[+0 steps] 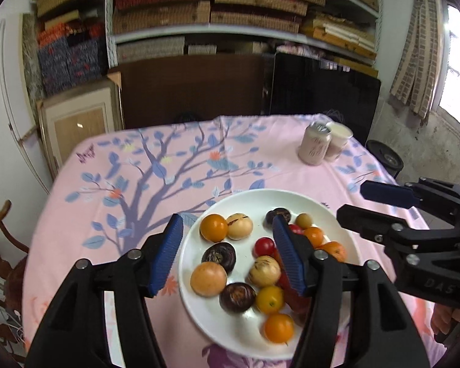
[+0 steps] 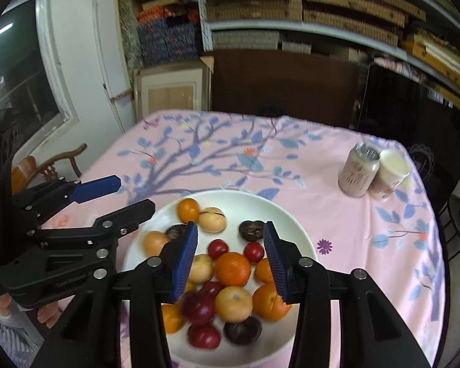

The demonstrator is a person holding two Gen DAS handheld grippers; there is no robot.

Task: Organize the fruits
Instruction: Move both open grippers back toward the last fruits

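Note:
A white plate (image 1: 254, 197) (image 2: 288, 224) on the pink floral tablecloth holds several small fruits: orange ones (image 1: 213, 227) (image 2: 232, 268), tan ones (image 1: 239, 226) (image 2: 211, 219), dark purple ones (image 1: 219, 256) (image 2: 252, 230) and red ones (image 1: 264, 246) (image 2: 217, 248). My left gripper (image 1: 227, 254) is open and empty above the plate's left half; it also shows in the right wrist view (image 2: 132, 194). My right gripper (image 2: 230, 263) is open and empty above the plate's middle, over the orange fruit; it also shows in the left wrist view (image 1: 368, 208).
A pink drink can (image 1: 315, 147) (image 2: 358, 170) and a paper cup (image 1: 338, 139) (image 2: 389, 173) stand at the table's far right. A wooden chair (image 2: 46, 165) is at the left. Shelves with boxes (image 1: 230, 15) and a dark panel (image 1: 322, 92) stand behind the table.

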